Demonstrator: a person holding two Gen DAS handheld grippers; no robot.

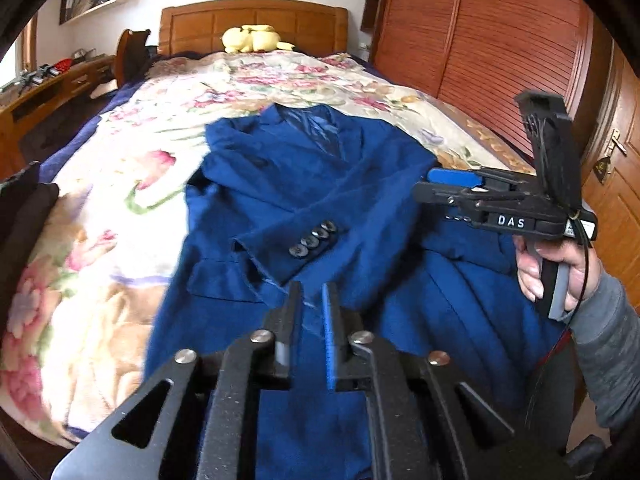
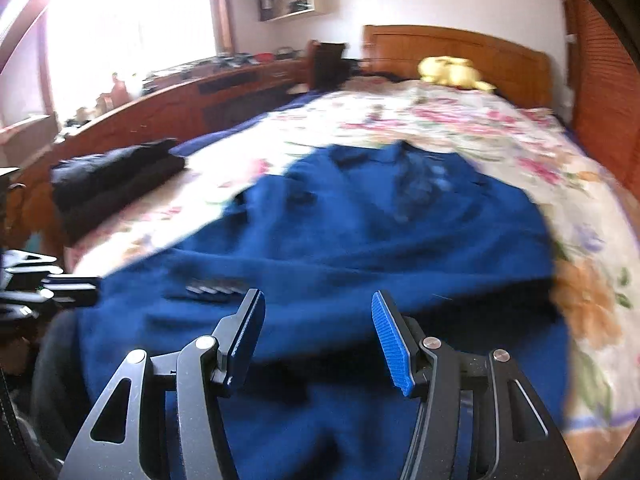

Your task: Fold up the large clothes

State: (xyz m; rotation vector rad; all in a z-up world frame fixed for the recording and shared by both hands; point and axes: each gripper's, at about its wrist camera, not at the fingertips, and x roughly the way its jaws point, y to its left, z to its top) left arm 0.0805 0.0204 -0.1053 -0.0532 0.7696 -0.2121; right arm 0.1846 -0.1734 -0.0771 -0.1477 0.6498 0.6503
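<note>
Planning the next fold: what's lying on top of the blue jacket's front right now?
One sleeve is folded across the blue jacket, its cuff buttons facing up. Whatever lies beneath the sleeve and the jacket is covered; only the floral bedspread shows around it.

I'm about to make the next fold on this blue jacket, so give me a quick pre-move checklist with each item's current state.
1. Blue suit jacket lies front-up on the floral bedspread: ok.
2. Buttoned sleeve cuff folded across the front: ok.
3. Left gripper free of fabric, jaws slightly apart: ok.
4. Right gripper open and empty: ok.
5. Hem spread flat: cannot tell, it runs out of view.
6. Folded dark clothes clear of the jacket: ok.
</note>
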